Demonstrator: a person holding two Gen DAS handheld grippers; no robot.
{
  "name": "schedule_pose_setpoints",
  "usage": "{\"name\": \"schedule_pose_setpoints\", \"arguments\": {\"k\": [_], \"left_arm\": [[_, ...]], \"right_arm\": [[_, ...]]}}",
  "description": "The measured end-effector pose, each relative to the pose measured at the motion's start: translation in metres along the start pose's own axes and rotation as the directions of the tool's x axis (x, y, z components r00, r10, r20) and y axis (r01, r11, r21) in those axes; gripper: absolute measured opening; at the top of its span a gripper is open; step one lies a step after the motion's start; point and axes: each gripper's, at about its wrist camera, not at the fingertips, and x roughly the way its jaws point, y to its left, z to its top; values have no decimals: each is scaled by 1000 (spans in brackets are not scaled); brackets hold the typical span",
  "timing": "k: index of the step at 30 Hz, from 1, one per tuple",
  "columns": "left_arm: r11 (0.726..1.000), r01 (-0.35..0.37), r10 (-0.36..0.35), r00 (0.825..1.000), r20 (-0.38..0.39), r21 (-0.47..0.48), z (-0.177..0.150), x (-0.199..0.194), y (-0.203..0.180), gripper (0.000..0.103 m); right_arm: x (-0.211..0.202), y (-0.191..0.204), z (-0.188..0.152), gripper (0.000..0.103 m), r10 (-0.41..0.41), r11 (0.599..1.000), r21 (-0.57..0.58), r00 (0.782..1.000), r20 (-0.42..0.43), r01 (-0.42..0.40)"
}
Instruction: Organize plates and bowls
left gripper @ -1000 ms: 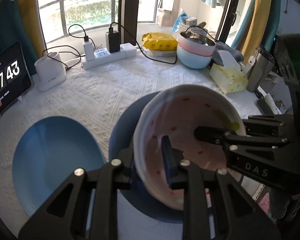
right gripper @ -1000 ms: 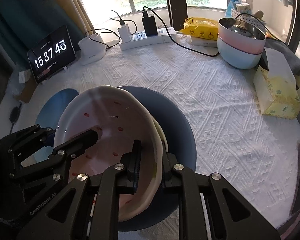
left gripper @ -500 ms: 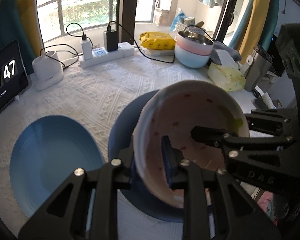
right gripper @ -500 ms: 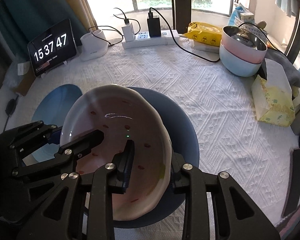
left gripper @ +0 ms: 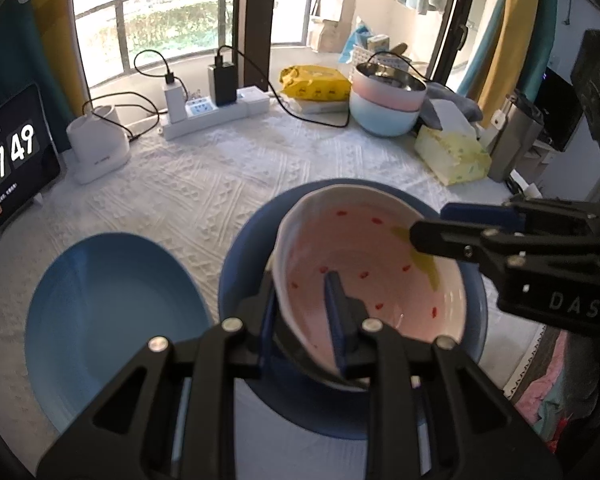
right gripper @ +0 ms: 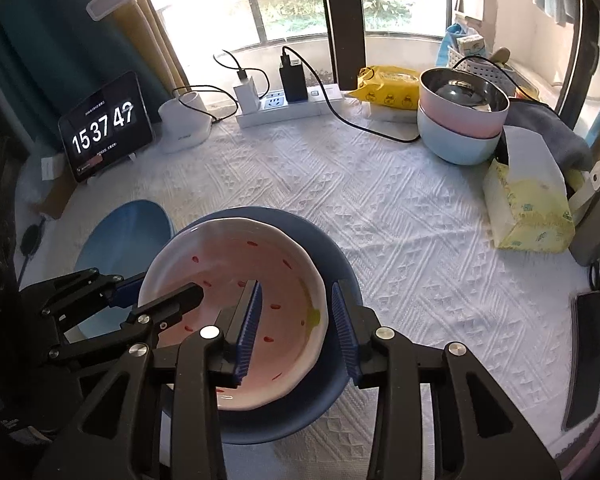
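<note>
Right gripper is opening, its pads standing clear on either side of the pink bowl's near rim. Left gripper clamps the opposite rim. Bowl sits tilted in the dark blue plate, so the left hand alone carries it now.

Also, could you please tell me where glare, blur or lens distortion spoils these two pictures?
Left wrist view: the window is blown out, the clock tablet is cut off at the dark fisheye edge. Right wrist view: window glare again, straight frames bow outward, the clock's last digit smears, the pink bowl stays sharp.
</note>
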Motion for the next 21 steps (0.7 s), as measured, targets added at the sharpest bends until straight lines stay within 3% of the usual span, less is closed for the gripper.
{"name": "schedule_pose_setpoints", "arguments": {"k": [3, 8, 12, 21], "left_arm": [[998, -58, 58, 998, 13, 13, -1, -3, -1, 26], [997, -70, 69, 997, 37, 14, 4, -8, 4, 26], [995, -98, 98, 995, 29, 10, 6, -3, 9, 26], [996, -83, 82, 996, 38, 15, 5, -2, 3, 26]], "right_arm": [[5, -1, -2, 39, 7, 1000, -6, 1000, -10, -7], [17, 2, -9, 38, -13, 999, -36, 1000, -12, 12], [19, 4, -11, 31, -13, 998, -57, 1000, -3, 13], [20, 0, -12, 30, 3, 999, -41, 1000, -4, -3]]}}
